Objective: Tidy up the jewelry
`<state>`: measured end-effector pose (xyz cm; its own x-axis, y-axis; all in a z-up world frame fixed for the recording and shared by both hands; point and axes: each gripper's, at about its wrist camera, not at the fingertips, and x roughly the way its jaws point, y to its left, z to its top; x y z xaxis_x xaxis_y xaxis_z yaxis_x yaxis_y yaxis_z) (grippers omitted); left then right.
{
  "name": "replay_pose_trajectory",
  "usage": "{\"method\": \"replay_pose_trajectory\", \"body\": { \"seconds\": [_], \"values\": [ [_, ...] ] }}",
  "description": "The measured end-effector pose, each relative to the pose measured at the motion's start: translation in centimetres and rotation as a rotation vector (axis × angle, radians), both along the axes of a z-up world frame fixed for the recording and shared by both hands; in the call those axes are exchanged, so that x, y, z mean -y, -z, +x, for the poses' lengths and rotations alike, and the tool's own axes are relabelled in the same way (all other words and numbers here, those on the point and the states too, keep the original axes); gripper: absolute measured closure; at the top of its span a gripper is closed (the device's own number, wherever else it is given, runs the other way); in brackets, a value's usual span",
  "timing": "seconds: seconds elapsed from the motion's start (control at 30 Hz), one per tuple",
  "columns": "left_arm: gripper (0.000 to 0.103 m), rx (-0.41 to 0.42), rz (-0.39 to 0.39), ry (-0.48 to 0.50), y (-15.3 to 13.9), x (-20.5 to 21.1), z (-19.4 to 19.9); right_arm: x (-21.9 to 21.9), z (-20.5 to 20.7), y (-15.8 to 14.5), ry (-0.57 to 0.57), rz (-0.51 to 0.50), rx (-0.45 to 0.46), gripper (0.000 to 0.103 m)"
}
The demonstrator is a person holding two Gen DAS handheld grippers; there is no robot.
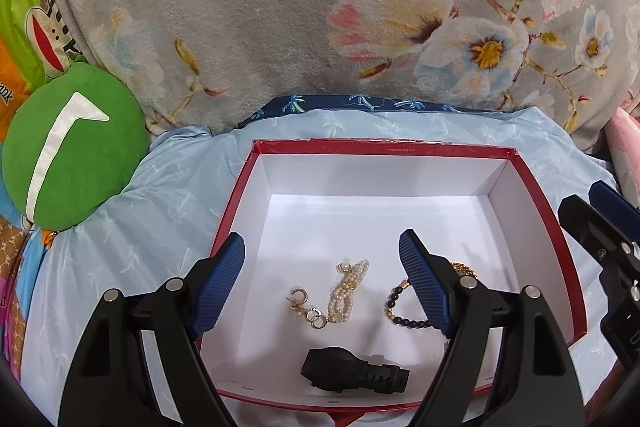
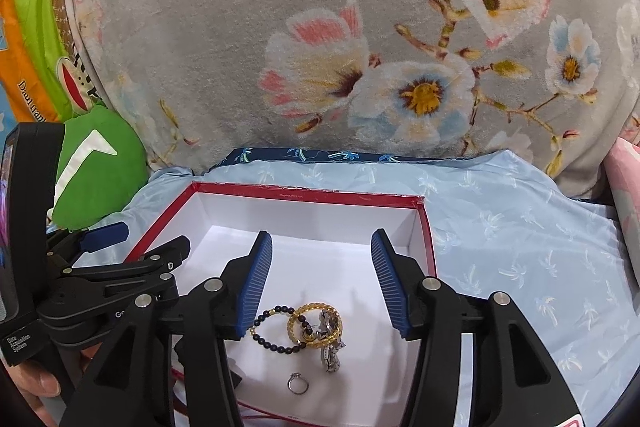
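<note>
A red box [image 1: 384, 147] with a white inside rests on a light blue sheet. On its floor lie a pearl bracelet [image 1: 348, 291], gold earrings [image 1: 304, 307], a dark bead bracelet [image 1: 400, 311] and a black watch [image 1: 352, 373]. My left gripper [image 1: 322, 243] hangs open above them, with nothing between its pads. The right wrist view shows the box [image 2: 308, 193] with the bead bracelet [image 2: 276, 331], a gold bangle [image 2: 316, 319], a silver piece [image 2: 330, 351] and a ring [image 2: 298, 383]. Over these my right gripper [image 2: 321, 239] stands open and holds nothing.
A grey floral blanket [image 1: 280, 7] rises behind the box. A green plush cushion [image 1: 72, 147] lies to the left. The light blue sheet [image 2: 520, 227] spreads to the right. A hand [image 2: 36, 391] grips the left tool. Each gripper shows in the other's view: the right gripper [image 1: 582, 195], the left gripper [image 2: 157, 235].
</note>
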<state>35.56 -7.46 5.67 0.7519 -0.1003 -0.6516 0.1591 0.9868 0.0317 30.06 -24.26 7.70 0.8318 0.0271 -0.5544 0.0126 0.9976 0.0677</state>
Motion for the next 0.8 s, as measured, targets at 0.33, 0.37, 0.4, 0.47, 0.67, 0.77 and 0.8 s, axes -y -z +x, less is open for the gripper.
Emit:
{"method": "replay_pose_trajectory", "body": {
  "seconds": [0.33,0.37,0.4,0.47,0.67,0.77,0.8],
  "values": [
    [0.016,0.007,0.004,-0.016,0.0,-0.3,-0.9,-0.1,-0.5,0.4,0.015,-0.003,-0.002,0.030],
    [0.014,0.012,0.006,-0.022,0.0,-0.4,-1.2,-0.2,-0.7,0.5,0.018,-0.007,-0.004,0.023],
    [0.012,0.021,0.008,-0.028,-0.1,-0.6,-1.6,-0.2,-0.9,0.6,0.021,-0.012,-0.004,0.016],
    [0.009,0.033,0.016,-0.037,-0.3,-1.0,-2.2,-0.3,-1.4,0.9,0.026,-0.021,-0.003,0.015],
    [0.005,0.018,0.001,-0.094,0.5,-2.6,-3.8,-0.4,-2.6,1.9,0.039,0.002,-0.032,0.013],
    [0.005,-0.033,-0.025,-0.114,2.0,-3.3,-4.0,-0.3,-3.1,2.8,0.054,0.024,-0.046,0.013],
    [0.005,-0.044,-0.031,-0.114,2.6,-3.4,-4.1,-0.2,-3.2,3.2,0.055,0.035,-0.051,0.013]
  ]
}}
